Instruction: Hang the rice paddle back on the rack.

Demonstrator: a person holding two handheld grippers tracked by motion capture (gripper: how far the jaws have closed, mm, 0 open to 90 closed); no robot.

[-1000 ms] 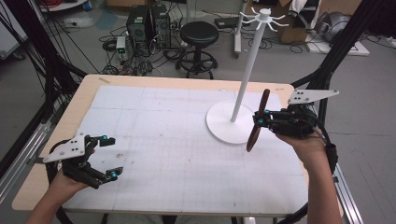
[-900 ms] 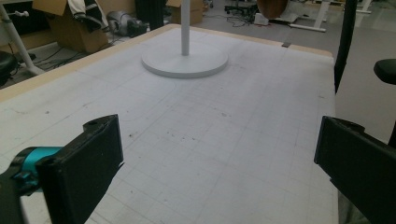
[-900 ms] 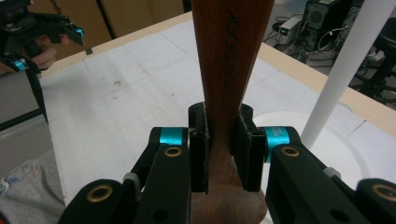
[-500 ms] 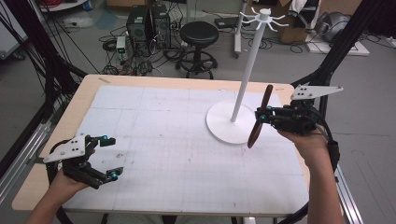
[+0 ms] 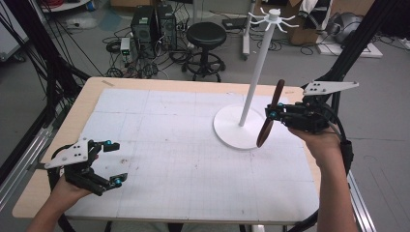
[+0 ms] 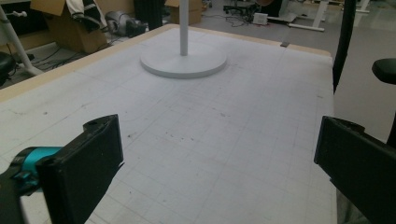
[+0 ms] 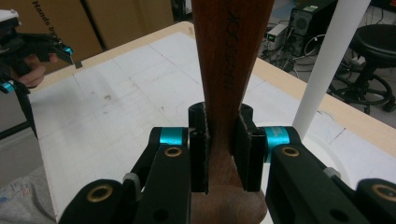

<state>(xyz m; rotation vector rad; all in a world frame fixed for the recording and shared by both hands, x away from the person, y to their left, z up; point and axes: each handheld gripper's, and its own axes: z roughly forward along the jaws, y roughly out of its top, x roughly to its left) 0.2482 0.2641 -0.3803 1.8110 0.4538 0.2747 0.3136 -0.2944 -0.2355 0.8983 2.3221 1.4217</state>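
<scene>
High view: the right gripper (image 5: 273,115) is up off the table (image 5: 203,84) at its right side, jaws clamped on a brown wooden utensil (image 5: 270,112), perhaps a spoon or spatula; its ends are hard to make out. The utensil stands tilted, just beside the pole of the white stand (image 5: 256,77), its lower end hanging over the edge of the round base. In the right gripper view the wood (image 7: 227,60) sits squeezed between both pads. Near the table's left front corner, the left gripper (image 5: 113,163) has its jaws spread wide, holding nothing.
</scene>
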